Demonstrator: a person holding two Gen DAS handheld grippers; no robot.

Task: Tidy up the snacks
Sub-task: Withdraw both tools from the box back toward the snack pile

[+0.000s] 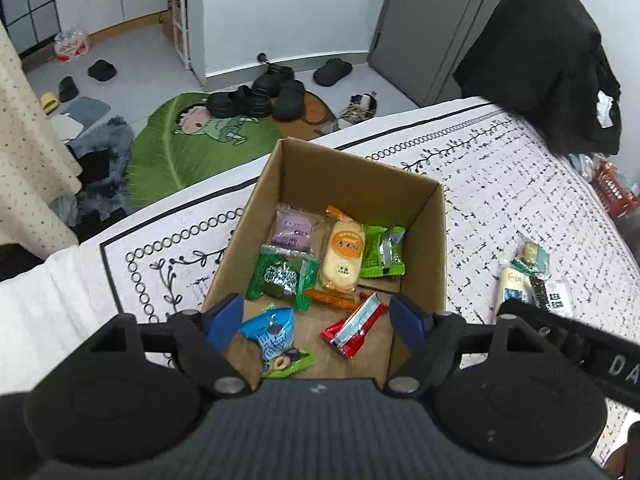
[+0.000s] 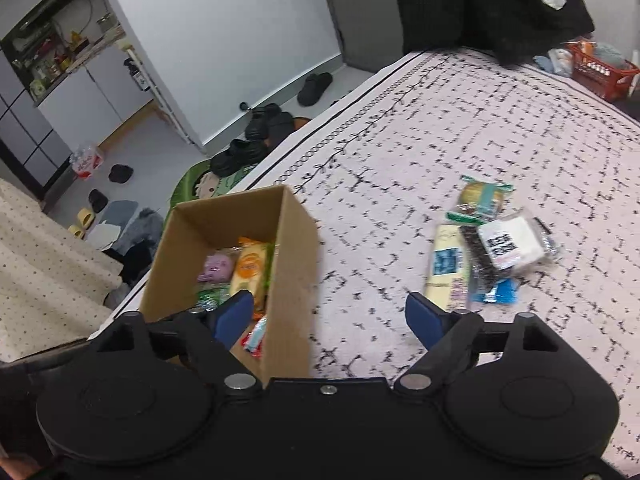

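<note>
An open cardboard box [image 1: 432, 232] stands on the patterned bed cover and holds several wrapped snacks: a purple one [image 1: 292, 230], an orange-labelled cake [image 1: 343, 256], green packs [image 1: 280, 278], a red-and-white bar [image 1: 354, 326] and a blue pack [image 1: 272, 334]. My left gripper [image 1: 316, 320] is open and empty above the box's near end. My right gripper [image 2: 330, 316] is open and empty above the box's right wall [image 2: 292, 280]. A small pile of loose snacks [image 2: 484, 248] lies on the cover to the right; it also shows in the left wrist view [image 1: 528, 276].
A black garment [image 1: 548, 64] is draped at the bed's far corner. An orange basket [image 2: 600, 72] sits beyond the bed. Shoes [image 1: 260, 96] and a green leaf rug [image 1: 180, 160] lie on the floor past the bed's edge. The right gripper's body [image 1: 568, 336] crosses the left wrist view.
</note>
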